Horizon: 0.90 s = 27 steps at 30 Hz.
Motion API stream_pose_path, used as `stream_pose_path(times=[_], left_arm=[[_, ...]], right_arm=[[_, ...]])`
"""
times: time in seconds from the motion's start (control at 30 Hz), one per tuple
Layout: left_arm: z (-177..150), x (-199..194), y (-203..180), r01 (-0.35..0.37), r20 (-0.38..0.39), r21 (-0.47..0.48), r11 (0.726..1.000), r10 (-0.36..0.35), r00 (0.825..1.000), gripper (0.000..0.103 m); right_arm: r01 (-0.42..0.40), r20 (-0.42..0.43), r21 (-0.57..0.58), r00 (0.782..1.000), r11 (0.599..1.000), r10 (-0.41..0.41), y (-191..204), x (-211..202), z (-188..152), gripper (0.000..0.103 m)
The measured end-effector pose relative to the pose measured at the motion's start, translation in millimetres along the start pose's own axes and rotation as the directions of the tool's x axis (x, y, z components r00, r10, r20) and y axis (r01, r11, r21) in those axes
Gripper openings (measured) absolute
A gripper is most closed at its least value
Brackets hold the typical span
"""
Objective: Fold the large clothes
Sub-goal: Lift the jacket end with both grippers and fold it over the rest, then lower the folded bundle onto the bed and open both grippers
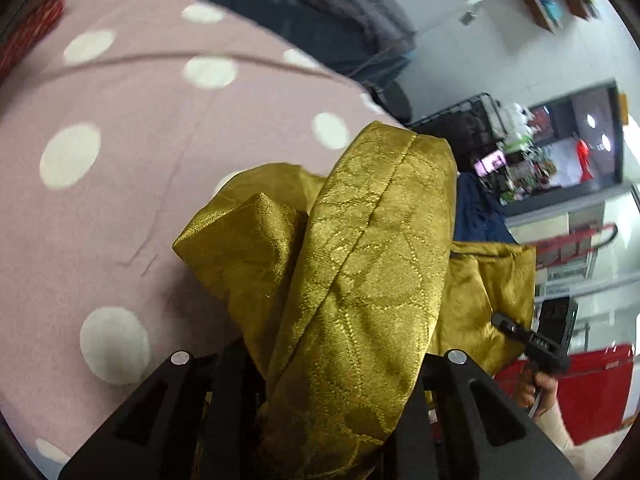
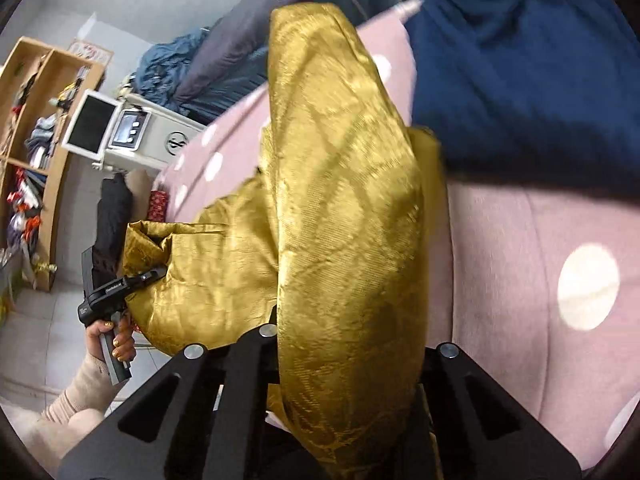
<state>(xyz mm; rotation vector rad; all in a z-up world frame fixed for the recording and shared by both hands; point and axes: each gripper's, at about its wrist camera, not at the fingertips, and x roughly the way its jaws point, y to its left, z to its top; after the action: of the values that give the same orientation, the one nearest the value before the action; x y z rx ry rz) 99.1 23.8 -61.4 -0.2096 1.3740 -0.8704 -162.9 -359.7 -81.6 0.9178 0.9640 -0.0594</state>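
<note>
A gold patterned garment (image 1: 360, 260) hangs lifted above a pink bedsheet with white dots (image 1: 120, 208). In the left wrist view a thick fold of it runs up from between the fingers of my left gripper (image 1: 320, 364), which is shut on it. My right gripper (image 1: 502, 322), in a person's hand, pinches the garment's far edge at the lower right. The right wrist view shows the gold garment (image 2: 344, 220) clamped in my right gripper (image 2: 348, 356), with my left gripper (image 2: 158, 273) shut on a gathered corner at the left. Fabric hides both sets of fingertips.
A navy cloth (image 2: 520, 80) lies on the pink sheet (image 2: 520, 280) beyond the garment. Dark grey bedding (image 1: 340, 12) is piled at the bed's far side. A wooden shelf (image 2: 36, 120), a white machine (image 2: 160, 136) and a red box (image 1: 580, 392) stand on the floor around the bed.
</note>
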Motion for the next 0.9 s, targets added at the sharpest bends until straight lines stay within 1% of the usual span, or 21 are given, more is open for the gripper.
stream_pose_path(times=[0.1, 0.2, 0.27, 0.37, 0.4, 0.47, 0.57, 0.63, 0.67, 0.7, 0.73, 0.77, 0.8, 0.83, 0.9], left_arm=[[14, -9, -44, 0.001, 0.016, 0.129, 0.992, -0.003, 1.000, 0.018], [31, -12, -80, 0.036, 0.038, 0.205, 0.978, -0.045, 0.998, 0.018], [40, -13, -100, 0.071, 0.050, 0.246, 0.967, -0.086, 0.995, 0.018], [55, 0, -152, 0.148, 0.034, 0.332, 0.932, -0.169, 0.985, 0.018], [55, 2, -162, 0.167, 0.023, 0.358, 0.919, -0.187, 0.982, 0.018], [61, 25, -197, 0.188, -0.006, 0.417, 0.889, -0.204, 0.979, 0.018], [68, 66, -239, 0.205, -0.061, 0.464, 0.862, -0.200, 0.978, 0.018], [69, 101, -273, 0.211, -0.096, 0.508, 0.835, -0.188, 0.977, 0.018], [67, 115, -288, 0.211, -0.109, 0.527, 0.824, -0.180, 0.978, 0.018], [67, 135, -306, 0.206, -0.121, 0.539, 0.817, -0.167, 0.979, 0.018], [70, 153, -320, 0.204, -0.130, 0.540, 0.816, -0.159, 0.979, 0.018], [75, 169, -332, 0.198, -0.135, 0.538, 0.819, -0.148, 0.980, 0.019], [76, 188, -348, 0.168, -0.132, 0.546, 0.821, -0.114, 0.985, 0.019], [76, 203, -361, 0.142, -0.128, 0.557, 0.818, -0.084, 0.988, 0.019], [74, 231, -386, 0.094, -0.119, 0.590, 0.802, -0.029, 0.993, 0.019]], right_arm=[[0.003, 0.035, -0.045, 0.999, 0.999, -0.001, 8, -37, 10, 0.010], [0.009, 0.093, -0.067, 0.996, 0.998, -0.003, 4, -78, 25, 0.010], [0.013, 0.140, -0.060, 0.990, 0.998, -0.004, -4, -109, 36, 0.010], [0.025, 0.230, -0.045, 0.973, 0.999, -0.014, -21, -159, 55, 0.010], [0.030, 0.253, -0.038, 0.967, 0.999, -0.019, -28, -175, 58, 0.010], [0.047, 0.315, -0.006, 0.948, 0.999, -0.042, -49, -217, 70, 0.010], [0.117, 0.388, 0.036, 0.913, 0.992, -0.122, -87, -274, 82, 0.010], [0.159, 0.425, 0.080, 0.888, 0.984, -0.177, -116, -308, 91, 0.010], [0.175, 0.433, 0.101, 0.879, 0.979, -0.202, -132, -322, 95, 0.010], [0.193, 0.437, 0.117, 0.871, 0.974, -0.225, -148, -335, 97, 0.010], [0.226, 0.446, 0.144, 0.854, 0.963, -0.267, -170, -350, 101, 0.010], [0.245, 0.449, 0.162, 0.844, 0.956, -0.293, -183, -359, 105, 0.010], [0.261, 0.451, 0.179, 0.835, 0.949, -0.315, -191, -362, 110, 0.010], [0.284, 0.456, 0.207, 0.819, 0.936, -0.349, -209, -369, 117, 0.010], [0.288, 0.458, 0.254, 0.805, 0.923, -0.377, -234, -376, 124, 0.010]])
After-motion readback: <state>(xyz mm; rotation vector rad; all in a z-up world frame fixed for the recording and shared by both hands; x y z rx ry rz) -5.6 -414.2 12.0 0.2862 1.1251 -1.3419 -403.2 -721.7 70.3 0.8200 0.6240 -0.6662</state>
